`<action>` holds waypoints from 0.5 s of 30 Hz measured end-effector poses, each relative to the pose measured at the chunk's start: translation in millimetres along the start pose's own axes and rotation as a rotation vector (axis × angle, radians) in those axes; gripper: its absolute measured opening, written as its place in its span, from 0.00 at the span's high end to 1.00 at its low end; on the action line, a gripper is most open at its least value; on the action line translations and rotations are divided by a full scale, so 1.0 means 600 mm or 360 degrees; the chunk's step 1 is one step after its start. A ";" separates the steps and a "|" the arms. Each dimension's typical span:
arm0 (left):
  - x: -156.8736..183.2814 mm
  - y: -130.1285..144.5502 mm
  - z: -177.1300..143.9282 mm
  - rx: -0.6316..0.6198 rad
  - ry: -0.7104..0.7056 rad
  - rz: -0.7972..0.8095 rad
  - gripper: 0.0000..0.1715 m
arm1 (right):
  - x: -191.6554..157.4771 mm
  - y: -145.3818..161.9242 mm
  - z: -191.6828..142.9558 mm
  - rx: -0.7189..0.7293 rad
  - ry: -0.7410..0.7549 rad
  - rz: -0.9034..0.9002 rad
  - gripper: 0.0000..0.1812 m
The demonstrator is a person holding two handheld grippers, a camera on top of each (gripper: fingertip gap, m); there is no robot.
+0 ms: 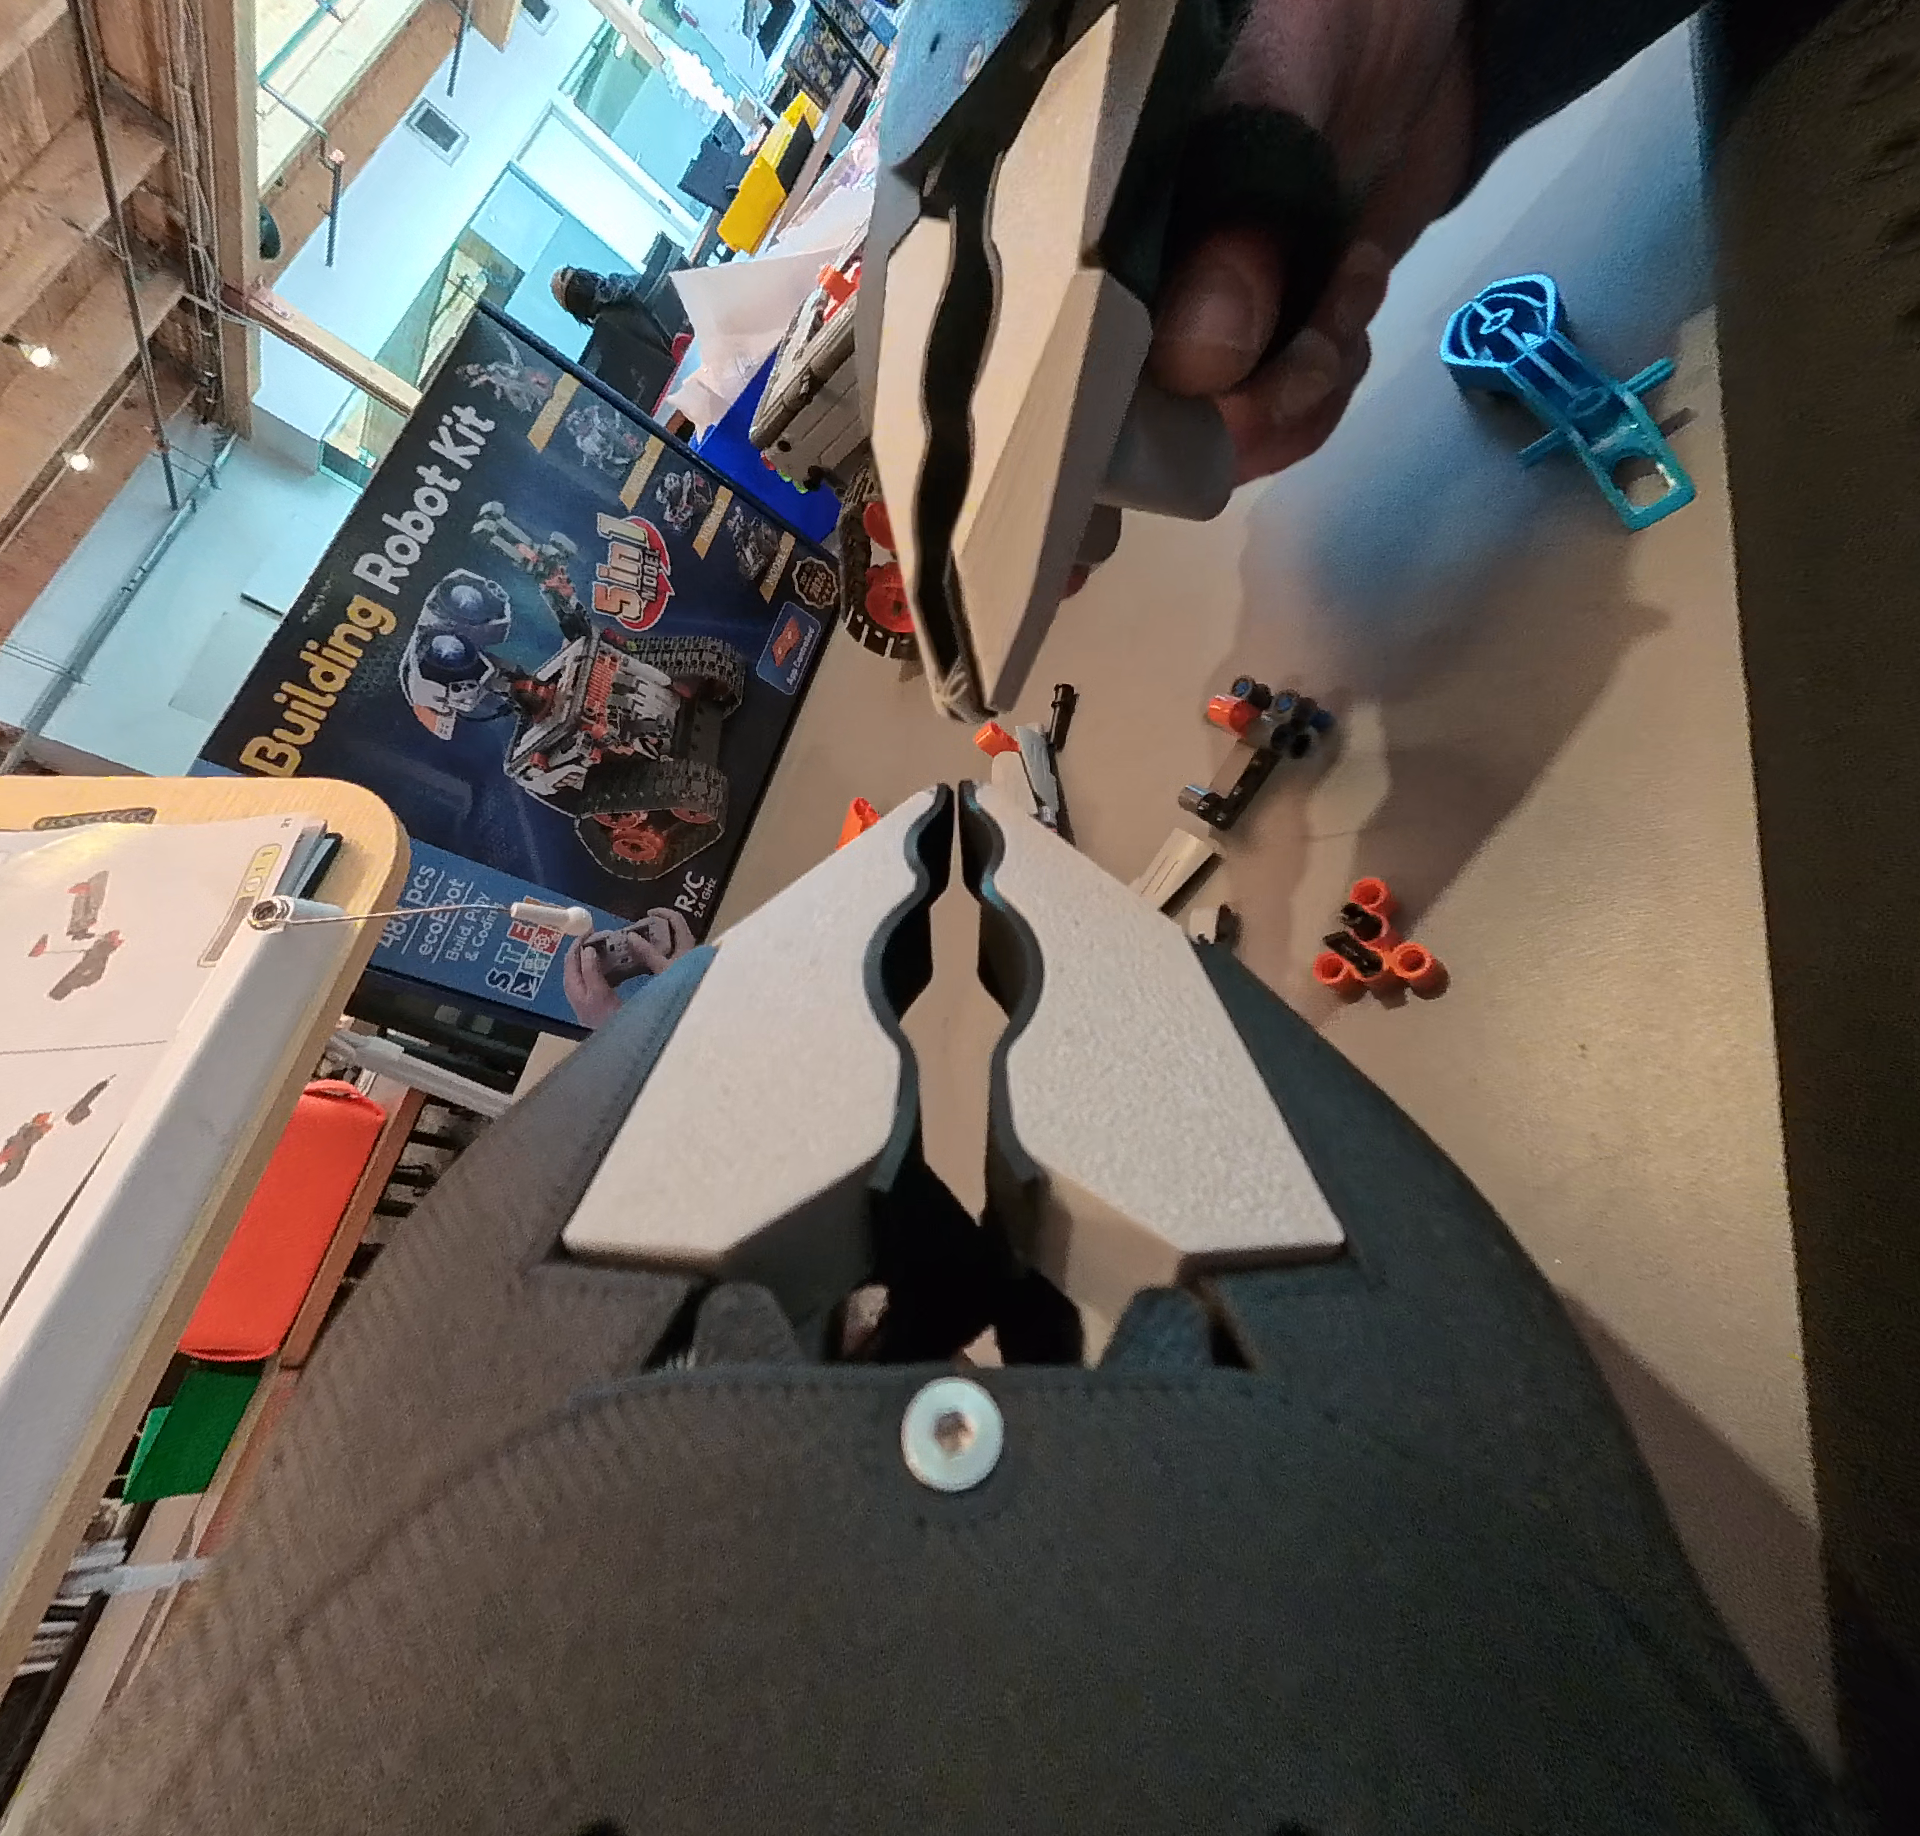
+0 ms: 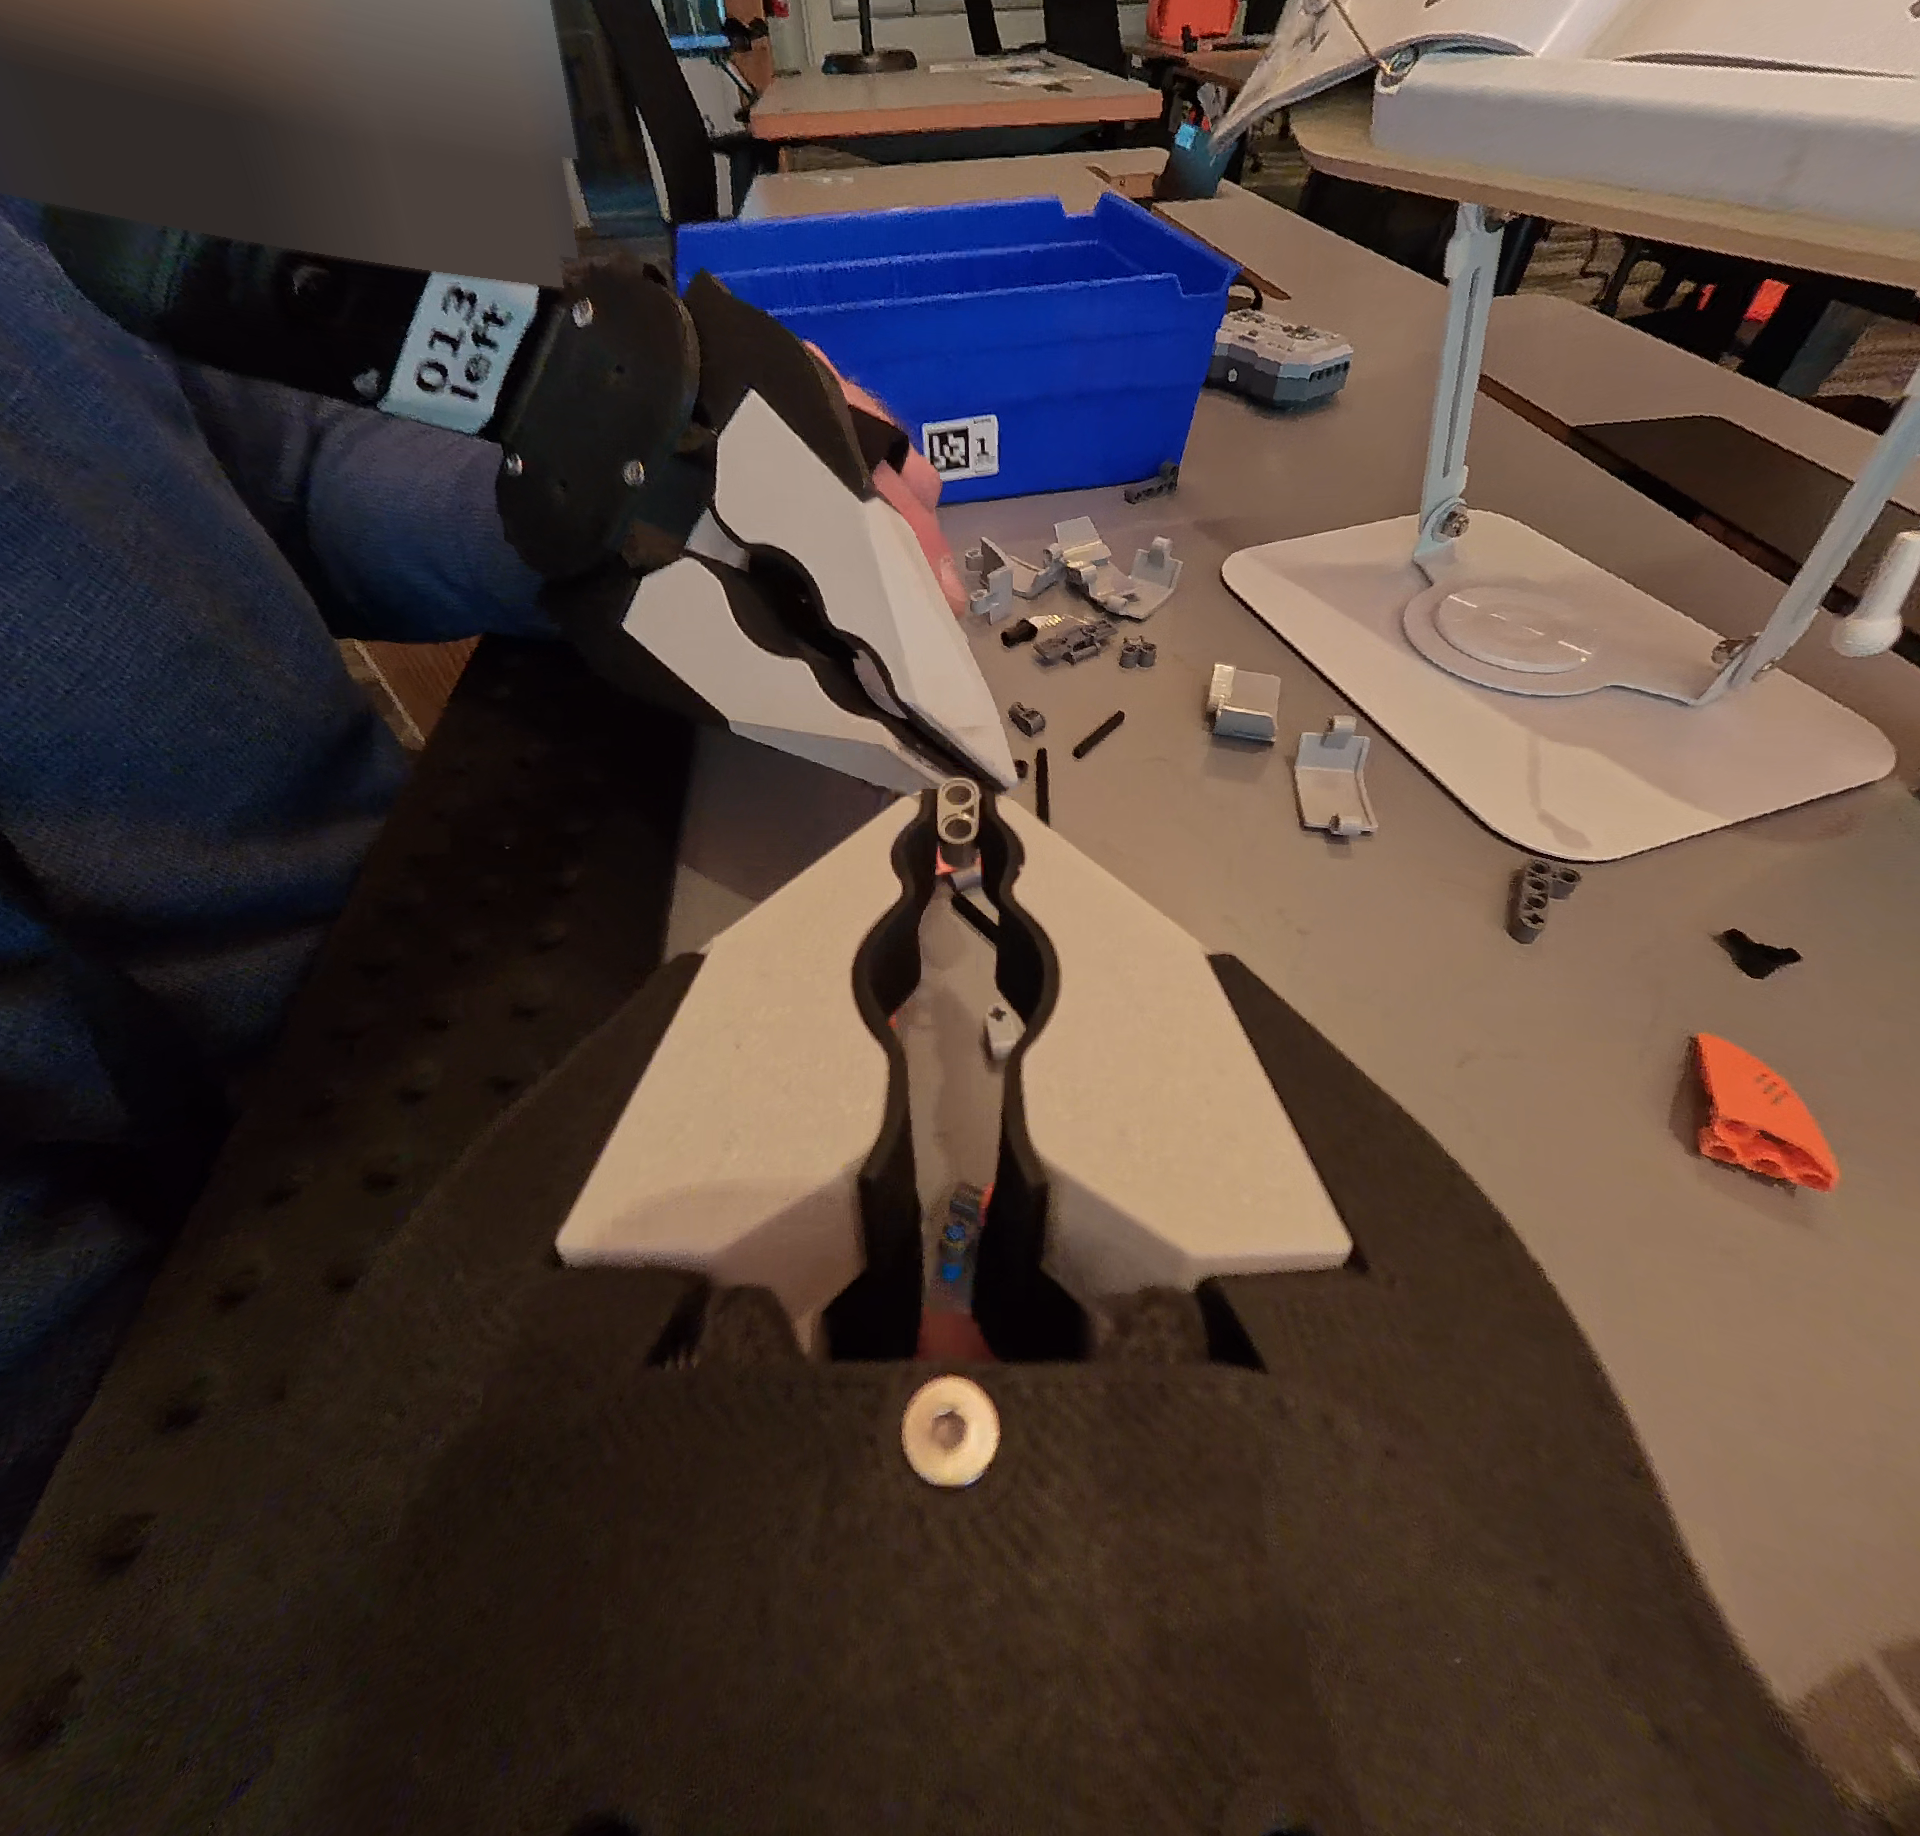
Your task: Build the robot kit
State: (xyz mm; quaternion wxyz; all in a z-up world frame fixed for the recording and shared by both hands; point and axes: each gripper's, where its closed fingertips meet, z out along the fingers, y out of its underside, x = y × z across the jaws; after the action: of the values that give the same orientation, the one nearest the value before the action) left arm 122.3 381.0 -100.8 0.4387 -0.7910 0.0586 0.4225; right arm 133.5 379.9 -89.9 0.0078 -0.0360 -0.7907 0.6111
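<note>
My right gripper (image 2: 961,825) is shut on a small light grey two-hole connector (image 2: 958,807), held at its fingertips above the grey table (image 2: 1351,1111). My left gripper (image 2: 992,770) comes in from the left, jaws closed, its tips touching or almost touching the top of the connector. In the left wrist view my left gripper (image 1: 956,799) is shut with only a thin slit between the tips, and nothing shows in it. The right gripper (image 1: 961,700) points down at it from above, a hand around its body. The tips nearly meet.
A blue bin (image 2: 977,332) stands behind. A white book stand (image 2: 1558,706) with an open manual is at the right. Loose grey parts (image 2: 1081,571), an orange curved panel (image 2: 1756,1111), orange connectors (image 1: 1371,939), a blue tool (image 1: 1558,384) and a robot kit box (image 1: 499,643) lie around. Only a small space, under 4 cm, lies between the two pairs of fingers.
</note>
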 end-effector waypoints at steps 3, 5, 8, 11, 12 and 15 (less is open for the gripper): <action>-0.006 0.006 -0.002 -0.0039 -0.0022 0.0000 1.00 | 0.010 0.013 -0.003 -0.0098 0.0067 -0.0071 0.97; -0.011 0.010 -0.006 -0.0079 -0.0044 0.0010 0.99 | 0.017 0.034 -0.008 -0.0235 0.0117 -0.0154 0.97; -0.026 0.010 -0.024 -0.0148 -0.0109 0.0016 0.96 | 0.007 0.065 -0.008 -0.0413 0.0073 -0.0204 0.97; -0.038 0.007 -0.062 -0.0190 -0.0152 -0.0067 0.94 | -0.008 0.102 -0.005 -0.0591 0.0004 -0.0255 0.97; -0.046 0.011 -0.080 -0.0231 -0.0181 -0.0072 0.94 | -0.014 0.112 -0.003 -0.0637 -0.0023 -0.0246 0.97; -0.075 0.019 -0.148 -0.0321 -0.0265 -0.0133 0.94 | -0.018 0.138 0.000 -0.0762 -0.0036 -0.0318 0.97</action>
State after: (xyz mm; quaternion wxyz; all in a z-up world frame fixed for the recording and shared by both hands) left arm 143.2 295.4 -53.0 0.3775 -0.7950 -0.0538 0.4719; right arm 148.4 399.7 -170.0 0.0504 0.0482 -0.9125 0.4031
